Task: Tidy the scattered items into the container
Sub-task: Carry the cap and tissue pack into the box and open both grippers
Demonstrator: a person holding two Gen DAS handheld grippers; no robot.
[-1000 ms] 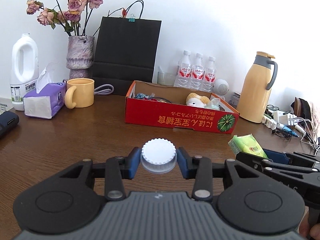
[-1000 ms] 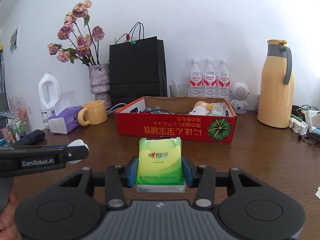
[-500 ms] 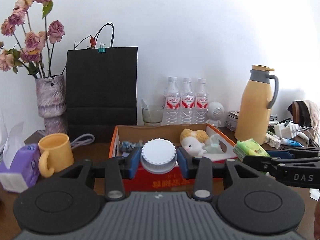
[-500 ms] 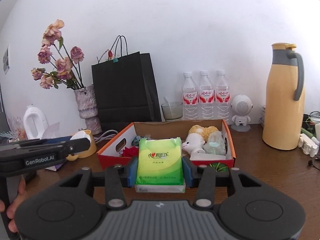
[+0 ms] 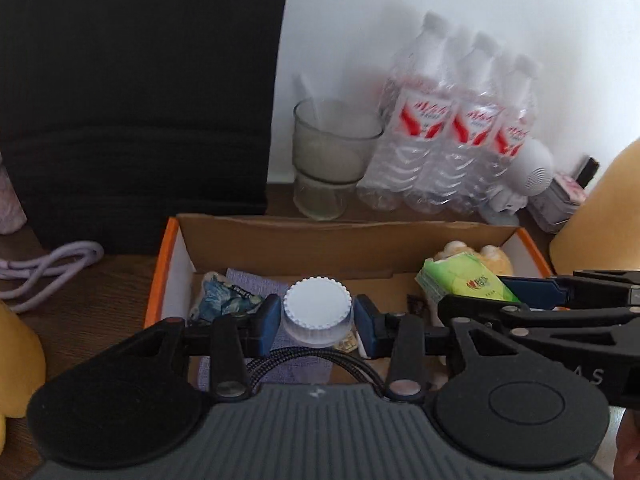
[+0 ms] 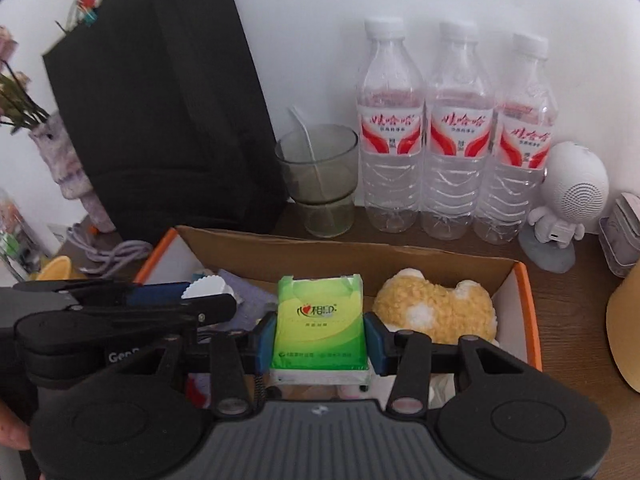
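Left wrist view: my left gripper [image 5: 318, 318] held a white ribbed cap [image 5: 318, 312] between its blue jaws at centre frame, over the open cardboard box [image 5: 304, 240]. At right, my right gripper [image 5: 532, 292] carried the green tissue pack [image 5: 464, 278] above the same box.

Right wrist view: the tissue pack [image 6: 319, 328] sat clamped in the right gripper [image 6: 319, 340] at lower centre, beside a yellow plush toy [image 6: 436, 308] lying in the box [image 6: 524, 304]. Three water bottles [image 6: 456, 132] stood on the worktop [image 6: 568, 300] behind.
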